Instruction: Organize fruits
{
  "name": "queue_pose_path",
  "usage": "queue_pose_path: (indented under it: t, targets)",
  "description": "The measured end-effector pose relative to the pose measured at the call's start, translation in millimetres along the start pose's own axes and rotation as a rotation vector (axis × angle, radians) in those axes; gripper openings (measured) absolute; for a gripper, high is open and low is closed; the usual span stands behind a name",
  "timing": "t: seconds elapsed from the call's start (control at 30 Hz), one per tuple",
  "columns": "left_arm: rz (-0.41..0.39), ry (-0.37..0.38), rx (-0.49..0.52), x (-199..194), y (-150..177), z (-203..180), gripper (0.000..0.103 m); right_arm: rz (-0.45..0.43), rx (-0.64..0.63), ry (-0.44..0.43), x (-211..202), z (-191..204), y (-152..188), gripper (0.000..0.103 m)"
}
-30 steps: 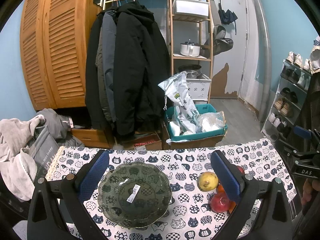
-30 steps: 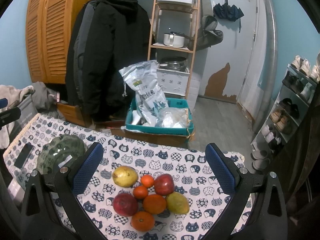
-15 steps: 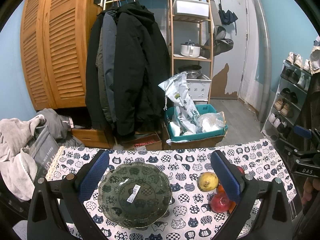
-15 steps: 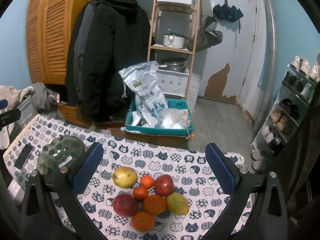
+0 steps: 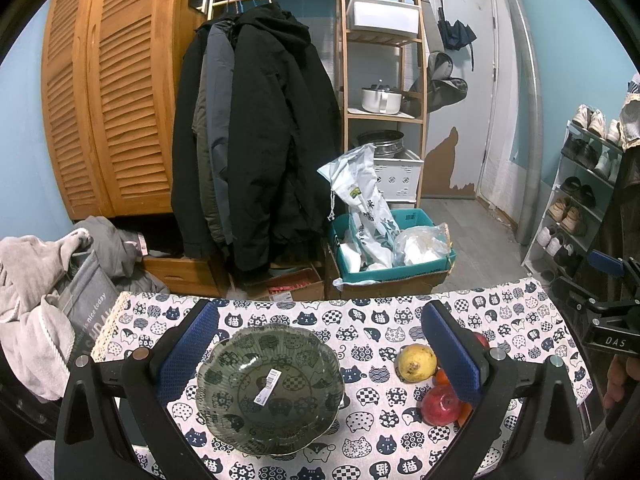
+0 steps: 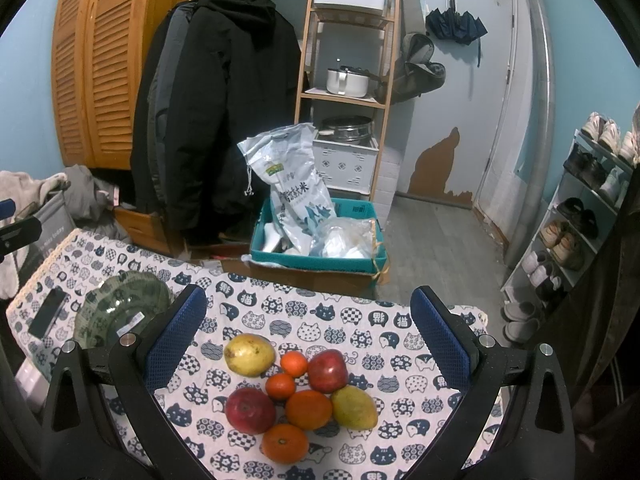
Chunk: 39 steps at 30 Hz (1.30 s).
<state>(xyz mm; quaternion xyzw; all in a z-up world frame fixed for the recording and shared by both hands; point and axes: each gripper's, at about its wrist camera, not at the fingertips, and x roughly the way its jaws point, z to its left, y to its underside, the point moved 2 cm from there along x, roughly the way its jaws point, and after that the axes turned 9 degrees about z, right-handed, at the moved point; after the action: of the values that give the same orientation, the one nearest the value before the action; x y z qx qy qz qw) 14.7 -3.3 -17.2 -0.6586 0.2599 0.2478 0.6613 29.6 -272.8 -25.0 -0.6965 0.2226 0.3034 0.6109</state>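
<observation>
Overhead, both grippers (jaws wide) level.

part of the fruit pile (image 5: 444, 396) behind the left hand-held gripper (image 5: 320, 350)'s right finger (image 5: 452, 350)

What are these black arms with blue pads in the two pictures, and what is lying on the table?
They are two hand-held grippers, each carrying a camera that looks along its own fingers. One picture comes from the left gripper, which is open over an empty green bowl. The other comes from the right gripper, open over a pile of fruit: apples, oranges and yellow fruit. Everything rests on a cat-patterned tablecloth. A phone lies beside the bowl. Nothing is held.
</observation>
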Motion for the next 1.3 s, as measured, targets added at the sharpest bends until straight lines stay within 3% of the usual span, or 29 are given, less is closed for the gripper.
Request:
queue_pose_path:
  t: [0.7, 1.07, 1.3]
  targets:
    - [0.001, 0.001, 0.0, 0, 0, 0, 0.102, -0.001, 0.004, 0.007, -1, 0, -1, 0.1]
    - [0.029, 0.015, 0.014, 9, 3, -4, 0.102, 0.016, 0.03, 0.022, 3, -28, 10, 0.1]
    - [0.085, 0.037, 0.039, 29, 6, -16, 0.102, 0.083, 0.061, 0.034, 23, -53, 22, 0.1]
